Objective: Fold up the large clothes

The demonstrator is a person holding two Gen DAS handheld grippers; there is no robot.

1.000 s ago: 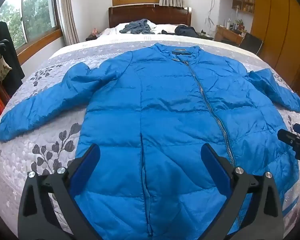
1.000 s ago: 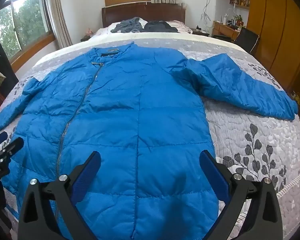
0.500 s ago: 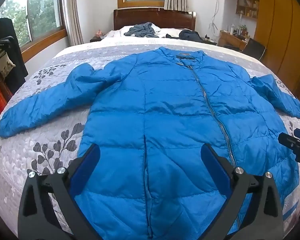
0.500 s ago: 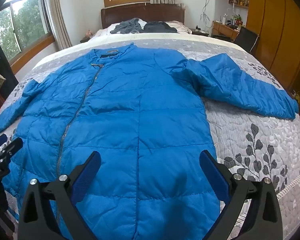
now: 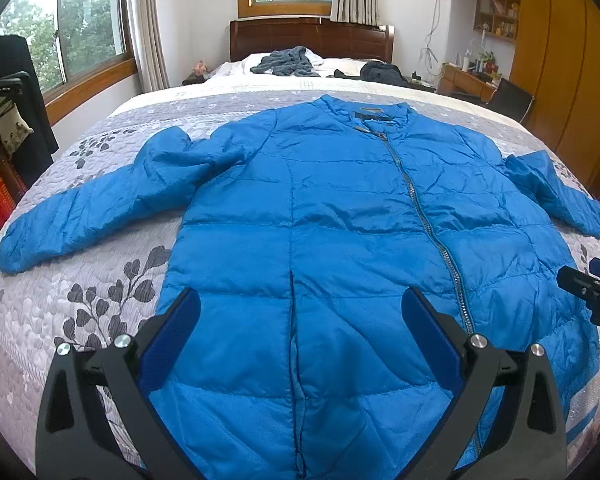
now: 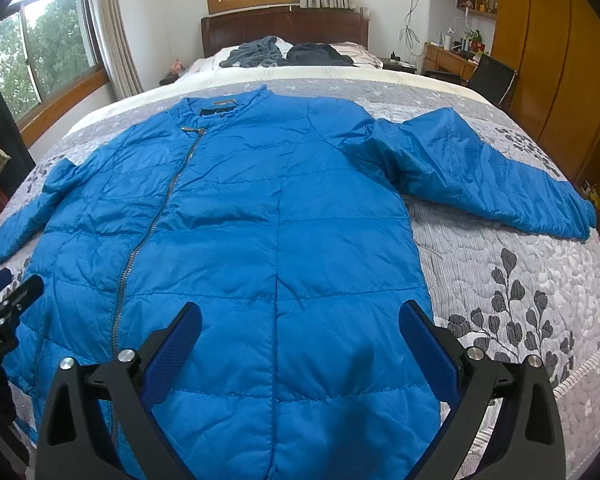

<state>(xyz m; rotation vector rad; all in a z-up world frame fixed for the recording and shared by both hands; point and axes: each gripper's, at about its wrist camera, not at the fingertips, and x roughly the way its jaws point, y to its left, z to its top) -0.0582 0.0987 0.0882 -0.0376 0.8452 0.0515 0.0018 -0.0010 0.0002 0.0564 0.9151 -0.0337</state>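
Blue puffer jacket [image 5: 340, 216] lies spread flat, front up and zipped, across the quilted bed [image 5: 100, 300], collar toward the headboard [image 5: 312, 36], hem at the near edge, both sleeves out toward the side edges. Left hand-held gripper [image 5: 300, 320] hangs over the hem, jaws wide, holding nothing. Right hand-held gripper [image 6: 298, 320] likewise: wide apart, empty, above the jacket's lower right panel.

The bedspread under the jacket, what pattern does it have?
Grey bedspread with dark leaf sprigs and pebble quilting, clearest in the right wrist view.
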